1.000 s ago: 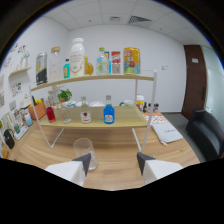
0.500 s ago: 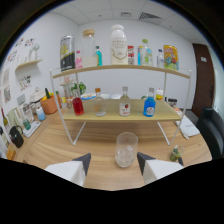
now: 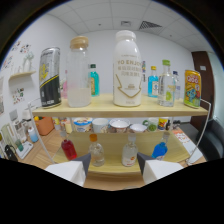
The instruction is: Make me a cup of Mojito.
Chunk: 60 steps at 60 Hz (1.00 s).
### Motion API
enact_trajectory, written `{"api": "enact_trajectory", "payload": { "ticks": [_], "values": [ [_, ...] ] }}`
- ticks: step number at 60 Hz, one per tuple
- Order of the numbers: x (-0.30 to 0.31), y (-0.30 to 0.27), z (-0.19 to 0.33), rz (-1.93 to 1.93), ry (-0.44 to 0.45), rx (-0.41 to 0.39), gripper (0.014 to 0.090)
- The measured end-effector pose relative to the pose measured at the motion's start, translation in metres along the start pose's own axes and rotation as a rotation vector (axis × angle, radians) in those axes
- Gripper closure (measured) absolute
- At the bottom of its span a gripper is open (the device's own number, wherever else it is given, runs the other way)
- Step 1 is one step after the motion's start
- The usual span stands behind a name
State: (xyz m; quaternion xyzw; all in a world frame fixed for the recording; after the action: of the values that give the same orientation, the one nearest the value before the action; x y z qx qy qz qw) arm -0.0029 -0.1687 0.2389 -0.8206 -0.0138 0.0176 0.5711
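I'm looking at a pale wooden two-tier shelf (image 3: 150,107) on a thin white wire frame, set in a white-walled office room with a panelled ceiling and a dark door (image 3: 204,75) off to the right. A wall at the left carries small stickers and a little white ledge.

Along the top board, from the left, I see a dark matte can (image 3: 50,77) with yellow print, then a clear glass jar (image 3: 79,72) with a tan lid and a low layer of white grains inside. A teal bottle (image 3: 94,80) stands behind it. Next comes a tall, opaque white bottle (image 3: 127,68) with rounded shoulders and printed lettering, then a blue bottle (image 3: 153,82), a clear bottle (image 3: 167,85) with a green cap, and a glossy orange-yellow can (image 3: 192,88).

On the lower board sit a red bottle (image 3: 68,148), two small clear bottles (image 3: 96,151) with labels, and a rounded blue bottle (image 3: 160,149), with a row of tubs behind them.

My gripper (image 3: 112,171) has its two white fingers (image 3: 67,172) spread apart, holding nothing, just short of the lower shelf.
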Motion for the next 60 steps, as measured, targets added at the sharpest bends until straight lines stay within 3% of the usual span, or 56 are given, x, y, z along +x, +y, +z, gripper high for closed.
{"api": "enact_trajectory", "payload": {
  "ticks": [11, 19, 39, 60],
  "values": [
    [0.033, 0.006, 0.035, -0.029, 0.039, -0.035, 0.0202],
    [0.046, 0.019, 0.055, -0.023, 0.042, -0.084, 0.0278],
    [0.042, 0.042, 0.077, 0.013, -0.001, -0.155, 0.0687],
    [0.043, 0.03, 0.062, -0.025, -0.008, -0.112, 0.0709]
  ]
}}
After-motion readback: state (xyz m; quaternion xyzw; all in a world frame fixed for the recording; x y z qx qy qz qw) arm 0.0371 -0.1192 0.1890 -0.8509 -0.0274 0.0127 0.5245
